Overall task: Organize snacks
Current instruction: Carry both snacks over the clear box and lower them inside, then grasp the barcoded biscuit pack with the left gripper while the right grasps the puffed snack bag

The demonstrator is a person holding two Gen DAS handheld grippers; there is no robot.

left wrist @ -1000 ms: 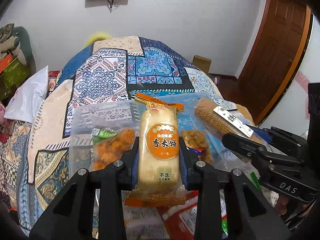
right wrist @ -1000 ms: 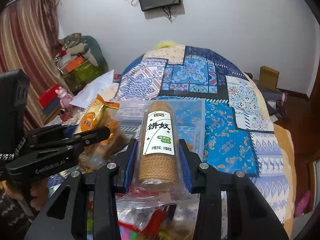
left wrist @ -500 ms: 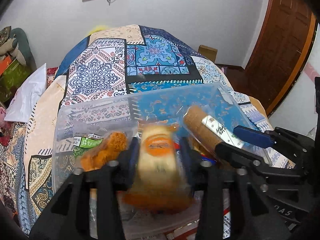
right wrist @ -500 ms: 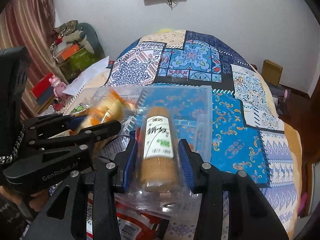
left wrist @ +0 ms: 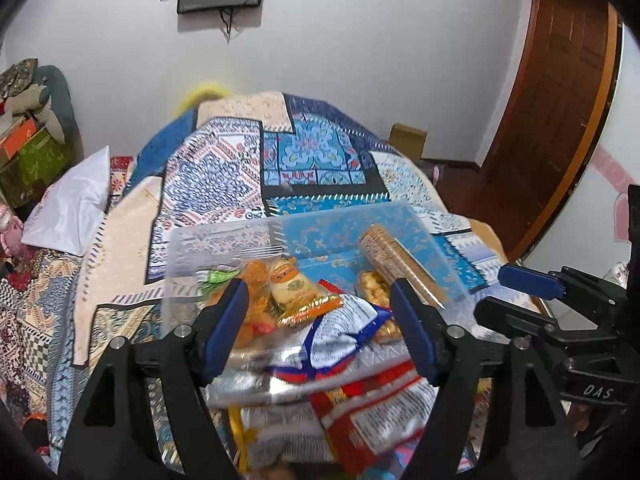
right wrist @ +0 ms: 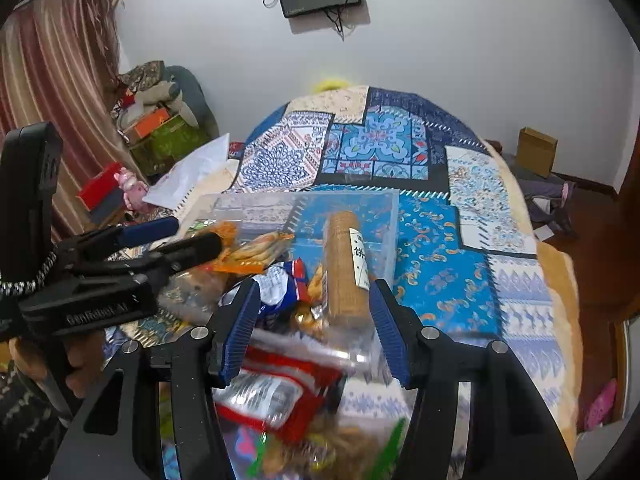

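My left gripper [left wrist: 320, 308] stands with its jaws spread and nothing pressed between them. The rice cracker packet [left wrist: 296, 288] lies just beyond the tips, at about 11 o'clock from their midpoint, inside the clear plastic box [left wrist: 224, 236] on the patchwork bedspread [left wrist: 224, 176]. My right gripper [right wrist: 312, 320] has its jaws parted as well; the biscuit roll [right wrist: 344, 264] lies ahead of them at 1 o'clock, leaning on the box's right wall, its lower end near the right pad, though I cannot tell whether they touch.

A second ago each pair was clamped on its snack; both have just been opening, and the packet and roll now rest in the box.

The packet is glossy film, pale with orange crimped ends and a round label. The roll is a tan ribbed cylinder in clear wrap with a white label. A crinkled blue-and-white bag [left wrist: 344, 328] lies in front of the packet.
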